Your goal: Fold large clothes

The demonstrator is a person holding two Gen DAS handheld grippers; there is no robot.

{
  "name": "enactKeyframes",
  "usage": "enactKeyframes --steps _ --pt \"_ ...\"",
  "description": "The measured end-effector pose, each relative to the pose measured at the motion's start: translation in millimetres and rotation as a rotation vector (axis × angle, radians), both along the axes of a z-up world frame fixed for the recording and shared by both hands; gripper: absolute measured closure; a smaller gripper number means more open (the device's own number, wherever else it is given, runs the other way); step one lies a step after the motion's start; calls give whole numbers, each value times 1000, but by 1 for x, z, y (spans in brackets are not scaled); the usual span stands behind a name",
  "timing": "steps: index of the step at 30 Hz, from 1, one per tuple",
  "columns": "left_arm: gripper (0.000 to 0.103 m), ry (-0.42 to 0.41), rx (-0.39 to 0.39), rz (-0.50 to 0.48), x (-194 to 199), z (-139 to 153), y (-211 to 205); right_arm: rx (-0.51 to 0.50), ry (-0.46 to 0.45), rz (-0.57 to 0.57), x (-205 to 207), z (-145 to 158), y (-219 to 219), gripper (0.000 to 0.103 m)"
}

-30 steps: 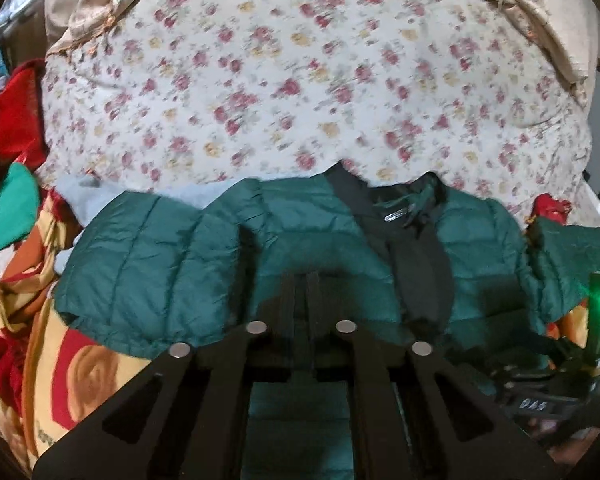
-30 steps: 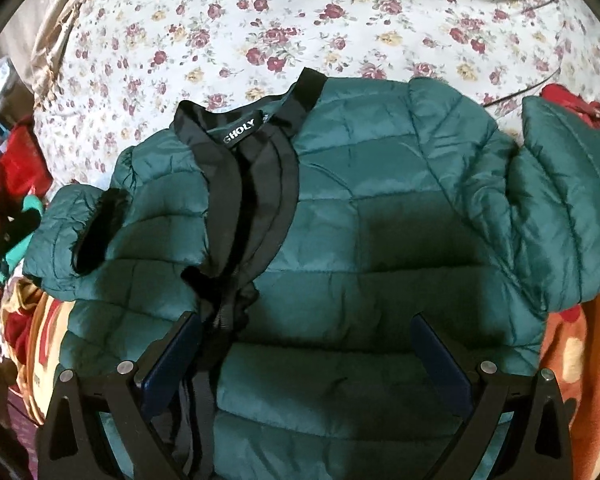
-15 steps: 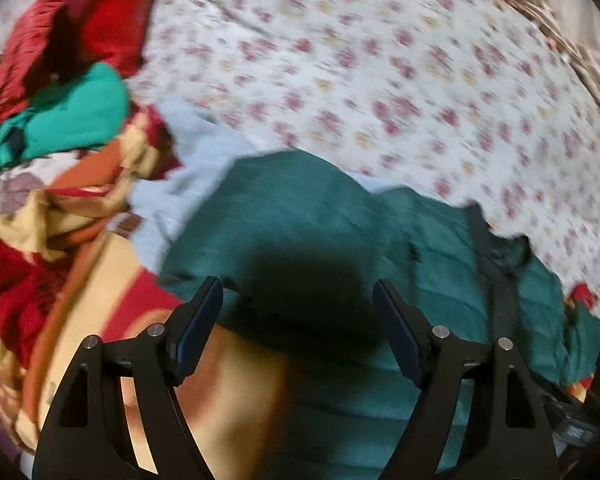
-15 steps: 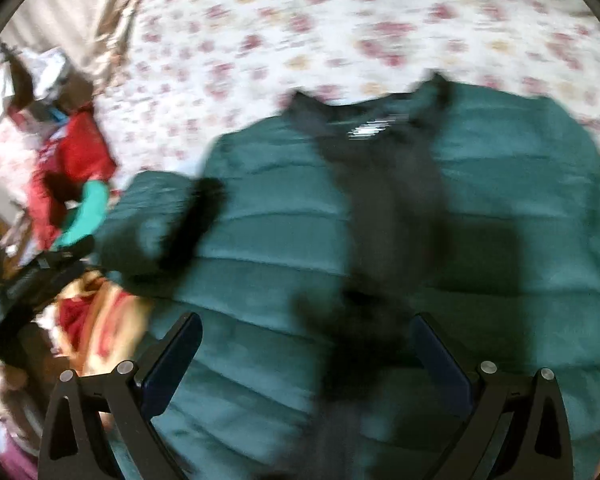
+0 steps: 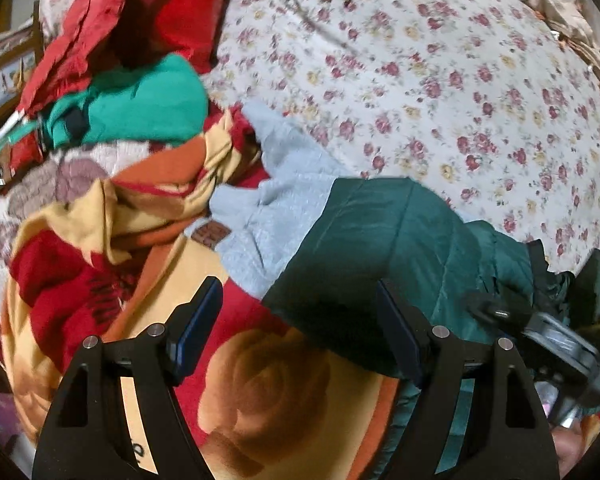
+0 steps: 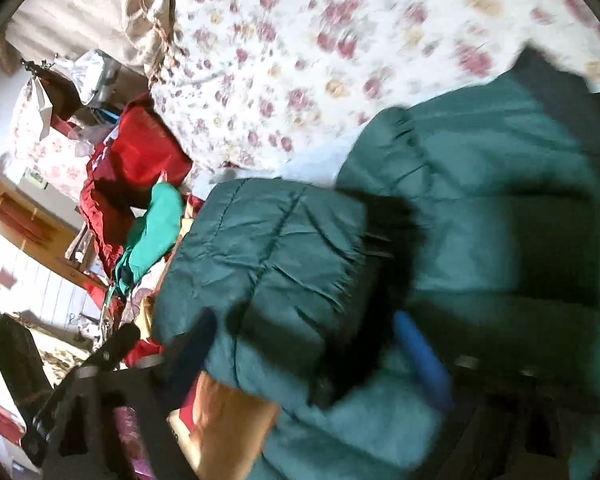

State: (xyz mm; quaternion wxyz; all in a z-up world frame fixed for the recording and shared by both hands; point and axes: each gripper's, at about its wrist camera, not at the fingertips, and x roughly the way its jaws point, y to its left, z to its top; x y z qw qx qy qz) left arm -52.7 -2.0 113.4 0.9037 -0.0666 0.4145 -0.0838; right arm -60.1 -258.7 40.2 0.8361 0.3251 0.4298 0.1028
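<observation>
Left claw (image 5: 298, 326): I see it spread wide, nothing between the fingers. Its right finger (image 5: 400, 336) sits just over the cuff end of the green puffer jacket (image 5: 388, 248); contact unclear. Left finger is over the red-and-yellow rose blanket (image 5: 260, 392).

Right claw (image 6: 304, 354): also spread wide, view blurred. The folded-in sleeve (image 6: 268, 264) lies between the fingers; can't tell if either pad touches it.

Jacket lies on the bed, sleeve folded onto the body, partly over a pale grey garment (image 5: 276, 204). The other claw shows at the left view's right edge.

No containers visible. Floral bedsheet (image 5: 440, 80) covers the bed; red clothes (image 5: 112, 28) and a bright green garment (image 5: 140, 104) are piled at the left. Room clutter beyond the bed edge, too blurred to identify.
</observation>
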Motion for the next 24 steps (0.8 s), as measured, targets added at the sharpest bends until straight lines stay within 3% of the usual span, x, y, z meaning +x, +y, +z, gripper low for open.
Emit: enactKeyframes --steps 1,4,6,10,15,21,24 --pt "25 14 -6 2 1 -4 2 -13 11 -8 3 -5 1 67" --pt "25 19 -2 2 0 -9 4 -39 -30 -10 -3 0 2 86" --pt "25 7 10 5 -2 -9 4 -101 -71 -4 -13 15 0 91" --pt "25 15 -6 -7 -6 -8 1 -192 -141 -44 -36 51 -18 93" --pt "25 3 -22 -38 -20 -3 -14 -327 -145 -98 -69 85 -48 93" --pt "25 20 0 -164 -43 -4 -55 -401 -132 -151 -106 98 -87 93" --pt "25 19 -34 -248 -56 0 -72 -435 -103 -205 -122 97 -109 93"
